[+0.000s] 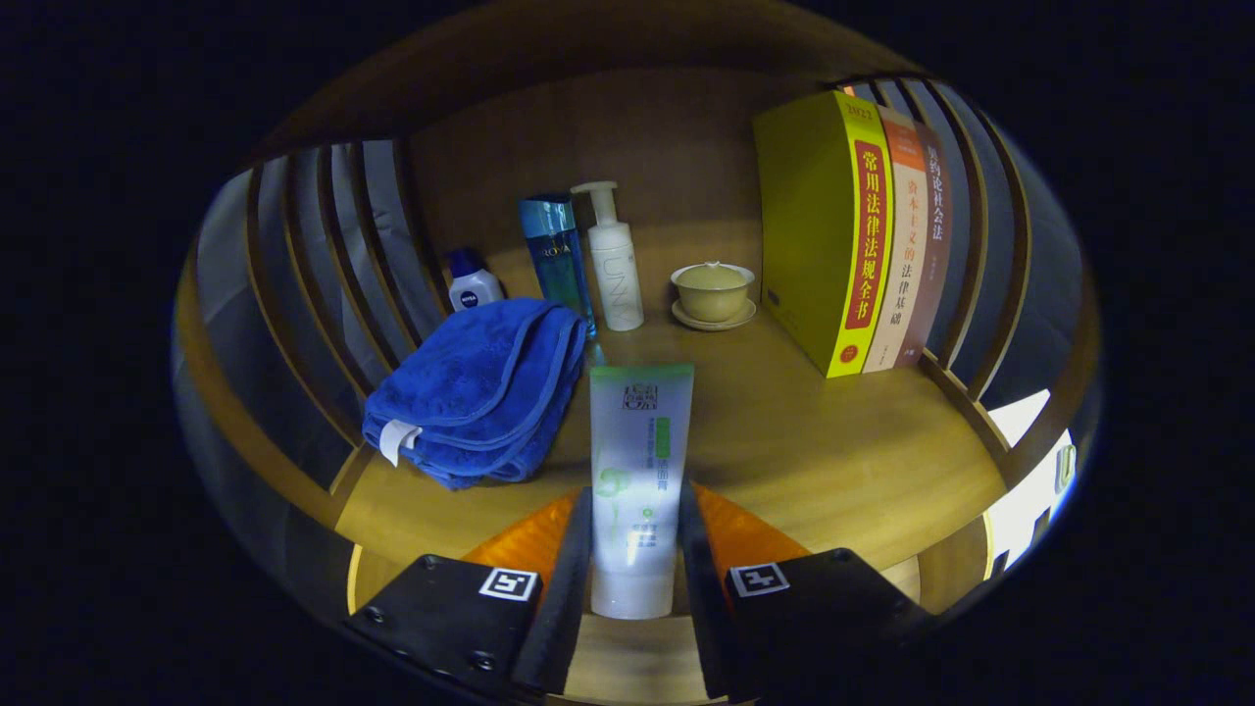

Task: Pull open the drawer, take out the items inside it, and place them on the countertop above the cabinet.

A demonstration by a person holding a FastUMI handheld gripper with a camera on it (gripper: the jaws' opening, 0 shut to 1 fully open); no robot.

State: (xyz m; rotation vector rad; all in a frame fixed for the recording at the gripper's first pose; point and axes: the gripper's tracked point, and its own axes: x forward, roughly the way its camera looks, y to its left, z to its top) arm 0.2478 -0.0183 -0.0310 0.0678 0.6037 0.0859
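Note:
My gripper (635, 549) is shut on a white tube with a green band (639, 461), both fingers pressing its lower sides. The tube points forward over the wooden countertop (833, 451); whether it touches the wood I cannot tell. Just left of the tube lies a folded blue towel (476, 387) on the countertop. The drawer is hidden from me.
Beyond the tube stand a small white-and-blue bottle (473, 282), a tall blue bottle (557, 257), a white pump bottle (614, 263) and a lidded cup on a saucer (713, 292). Three upright books (863, 235) stand at the right. Wooden slats (343, 245) close both sides.

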